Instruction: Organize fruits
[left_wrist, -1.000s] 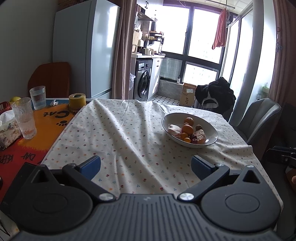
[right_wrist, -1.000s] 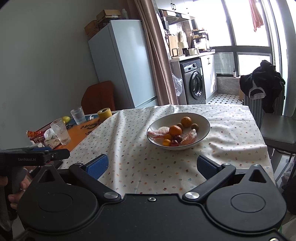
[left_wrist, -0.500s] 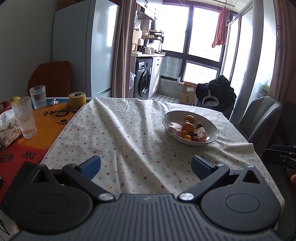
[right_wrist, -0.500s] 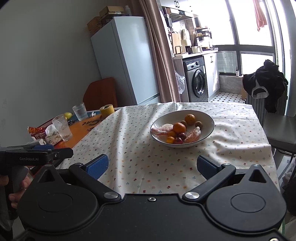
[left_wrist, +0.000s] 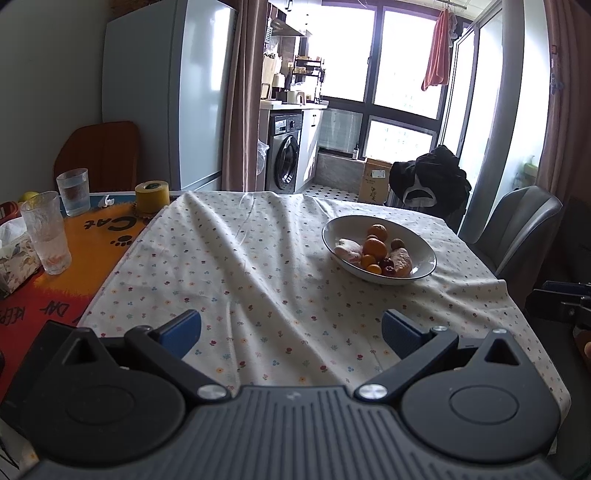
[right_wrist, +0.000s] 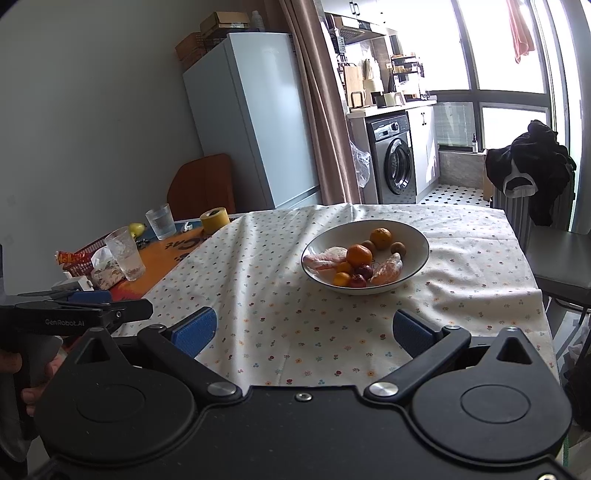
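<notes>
A white bowl (left_wrist: 424, 248) (right_wrist: 417, 240) with a dark rim sits on the flowered tablecloth (left_wrist: 258, 273) (right_wrist: 288, 325) toward the right side of the table. It holds several fruits: oranges (left_wrist: 373, 246) (right_wrist: 359, 255), small brown and dark red ones, and pale peeled pieces (left_wrist: 349, 249). My left gripper (left_wrist: 291, 330) is open over the table's near edge, well short of the bowl. My right gripper (right_wrist: 304, 330) is also open and empty, with the bowl ahead of it. The left gripper (right_wrist: 88, 314) shows at the left of the right wrist view.
On the orange mat at the left stand two glasses (left_wrist: 46, 232) (left_wrist: 74, 191), a yellow tape roll (left_wrist: 151, 196), a tissue box (left_wrist: 14, 258) and a red basket (right_wrist: 79, 260). A grey chair (left_wrist: 517, 229) stands at the right. A fridge (left_wrist: 166, 96) is behind.
Both views have shifted a little: the bowl sits slightly higher in both views and further right in the right wrist view. Both grippers stay open and empty.
</notes>
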